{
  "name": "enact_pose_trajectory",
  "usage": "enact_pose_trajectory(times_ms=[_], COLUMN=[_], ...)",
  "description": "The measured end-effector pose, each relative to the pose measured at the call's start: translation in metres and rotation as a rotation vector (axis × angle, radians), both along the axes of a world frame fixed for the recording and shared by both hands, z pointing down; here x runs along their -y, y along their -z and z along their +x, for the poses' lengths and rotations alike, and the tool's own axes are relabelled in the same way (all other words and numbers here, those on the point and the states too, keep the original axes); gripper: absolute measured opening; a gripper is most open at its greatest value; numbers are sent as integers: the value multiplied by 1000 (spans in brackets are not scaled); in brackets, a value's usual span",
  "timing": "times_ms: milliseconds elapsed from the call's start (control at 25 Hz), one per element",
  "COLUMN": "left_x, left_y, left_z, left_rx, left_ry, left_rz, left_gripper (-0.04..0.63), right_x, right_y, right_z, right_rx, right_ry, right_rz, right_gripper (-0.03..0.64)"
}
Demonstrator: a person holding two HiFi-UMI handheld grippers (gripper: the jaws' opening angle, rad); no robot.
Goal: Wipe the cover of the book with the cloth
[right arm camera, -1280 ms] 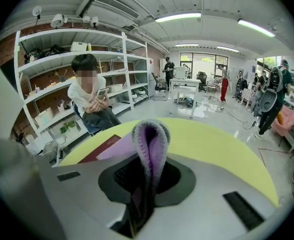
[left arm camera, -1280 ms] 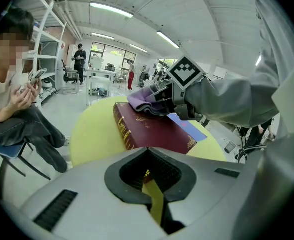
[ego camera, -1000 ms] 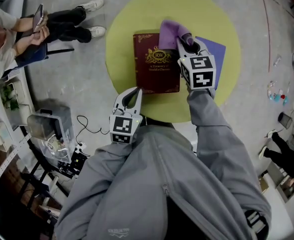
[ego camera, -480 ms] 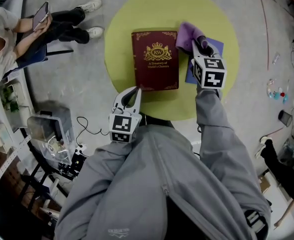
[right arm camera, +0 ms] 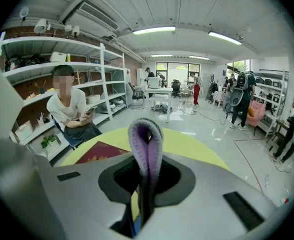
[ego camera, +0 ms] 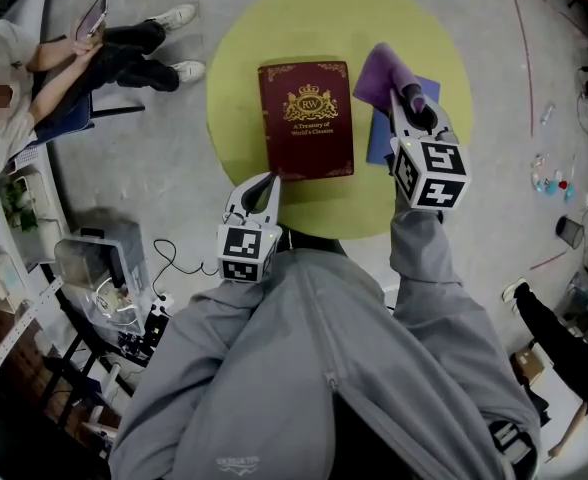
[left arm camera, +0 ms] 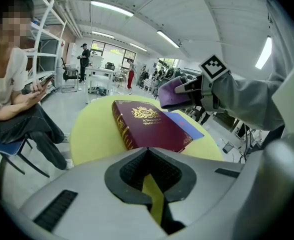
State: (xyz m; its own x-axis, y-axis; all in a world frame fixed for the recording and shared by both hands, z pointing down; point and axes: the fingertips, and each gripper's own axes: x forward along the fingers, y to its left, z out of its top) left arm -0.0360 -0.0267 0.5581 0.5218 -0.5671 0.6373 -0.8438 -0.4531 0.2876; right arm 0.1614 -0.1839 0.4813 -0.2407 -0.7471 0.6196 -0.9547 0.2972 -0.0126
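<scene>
A dark red book (ego camera: 304, 118) with a gold crest lies closed on the round yellow table (ego camera: 236, 58). To its right my right gripper (ego camera: 412, 100) is shut on a folded purple cloth (ego camera: 382, 76), held off the book and above a blue sheet (ego camera: 382, 140). The cloth (right arm camera: 145, 139) stands up in a loop between the jaws in the right gripper view, with the book (right arm camera: 102, 152) low at the left. My left gripper (ego camera: 265, 190) is shut and holds nothing, at the table's near edge just short of the book (left arm camera: 147, 124). The cloth (left arm camera: 173, 92) hangs above the book's right side.
A person (ego camera: 34, 78) sits on a chair left of the table, holding a phone. Shelving (right arm camera: 47, 69) lines the left wall. A cart with cables (ego camera: 104, 268) stands on the floor at my left. More people and desks fill the far end of the room.
My right gripper has carried the cloth rightward off the book's top right corner to above the blue sheet. The left gripper has stayed put.
</scene>
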Motion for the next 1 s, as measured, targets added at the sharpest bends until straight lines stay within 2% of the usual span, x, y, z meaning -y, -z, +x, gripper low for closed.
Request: enact_pose_trajectory(times_ms=[200,480,800,1000], left_x=[1,4,1,1], left_y=[2,5,5,2], left_z=[2,0,4,4], left_rx=[-6,1,-2,5], left_ry=[0,5,5,4], left_rz=[-2,1,-7,-3], left_gripper=[17,17,17,17], right_x=[-7,-18,-27,-32], right_y=[31,50,47,37], right_z=[-35,-88,-136,-171], right_rx=[60,132,206,310], right_ry=[77,194,301,375], right_rz=[42,48,15,-47], right_gripper=[58,58,58,58])
